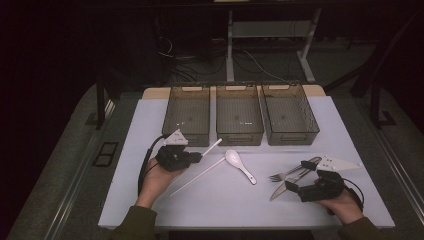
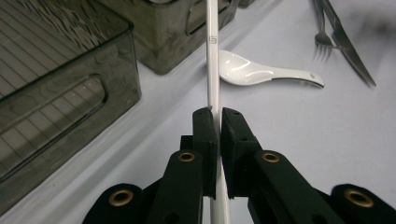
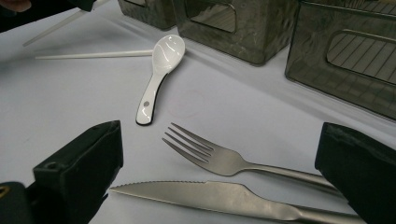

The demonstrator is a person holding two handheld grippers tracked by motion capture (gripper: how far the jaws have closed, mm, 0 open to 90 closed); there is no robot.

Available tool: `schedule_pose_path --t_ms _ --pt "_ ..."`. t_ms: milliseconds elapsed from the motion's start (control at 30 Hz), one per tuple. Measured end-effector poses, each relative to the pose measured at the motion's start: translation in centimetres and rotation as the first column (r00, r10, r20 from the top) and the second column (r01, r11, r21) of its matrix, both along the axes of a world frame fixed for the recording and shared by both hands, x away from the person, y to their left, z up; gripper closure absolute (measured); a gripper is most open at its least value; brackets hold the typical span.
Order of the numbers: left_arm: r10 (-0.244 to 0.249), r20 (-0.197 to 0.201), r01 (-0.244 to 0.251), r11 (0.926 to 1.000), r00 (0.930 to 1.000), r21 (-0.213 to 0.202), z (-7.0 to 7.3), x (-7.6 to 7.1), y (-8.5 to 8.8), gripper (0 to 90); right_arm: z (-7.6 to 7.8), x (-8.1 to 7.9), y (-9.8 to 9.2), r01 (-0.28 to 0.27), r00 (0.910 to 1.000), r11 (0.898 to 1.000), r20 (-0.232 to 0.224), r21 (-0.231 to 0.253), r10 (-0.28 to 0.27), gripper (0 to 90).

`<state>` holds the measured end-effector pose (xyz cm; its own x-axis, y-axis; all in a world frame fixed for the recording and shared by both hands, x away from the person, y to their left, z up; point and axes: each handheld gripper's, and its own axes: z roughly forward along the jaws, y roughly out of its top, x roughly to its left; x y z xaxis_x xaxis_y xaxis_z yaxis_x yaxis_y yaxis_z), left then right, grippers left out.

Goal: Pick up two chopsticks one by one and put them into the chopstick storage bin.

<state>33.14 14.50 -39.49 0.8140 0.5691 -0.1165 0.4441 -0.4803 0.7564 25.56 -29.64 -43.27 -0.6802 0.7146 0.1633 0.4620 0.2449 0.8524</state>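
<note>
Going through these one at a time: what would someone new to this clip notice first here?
First, the left claw clamped on a white chopstick, lifted near the leftmost of three dark bins lined up at the far side of the white table. A second chopstick and a white spoon lie mid-table. At the right, the right claw stands open around a steel fork and knife.

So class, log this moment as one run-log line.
left gripper: shut on chopstick | right gripper: open around fork and knife | spoon: on table | bins: empty
</note>
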Motion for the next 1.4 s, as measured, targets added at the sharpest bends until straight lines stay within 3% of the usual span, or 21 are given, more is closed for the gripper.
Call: schedule_pose_path --t_ms 733,1000,1233,1400 --pt "0.03 0.004 -0.03 0.9995 0.9995 0.007 2.5 2.6 -1.2 83.9 0.0 0.0 -0.1 0.003 0.9999 1.0 0.01 -0.001 -0.003 1.1" --pt "0.028 0.005 -0.028 0.9996 0.9996 -0.005 3.6 4.1 -1.5 83.9 0.1 -0.1 -0.2 0.007 0.9999 1.0 0.008 0.005 -0.007 1.1" --pt "0.055 0.001 -0.055 0.9982 0.9985 -0.026 4.6 5.5 -1.4 83.9 0.1 0.0 -0.2 0.01 0.9999 1.0 0.008 0.007 -0.01 1.1" --pt "0.063 0.008 -0.063 0.9979 0.998 -0.014 5.4 6.7 -1.4 83.9 0.1 -0.1 -0.2 0.011 0.9999 1.0 0.002 0.01 -0.011 1.1"
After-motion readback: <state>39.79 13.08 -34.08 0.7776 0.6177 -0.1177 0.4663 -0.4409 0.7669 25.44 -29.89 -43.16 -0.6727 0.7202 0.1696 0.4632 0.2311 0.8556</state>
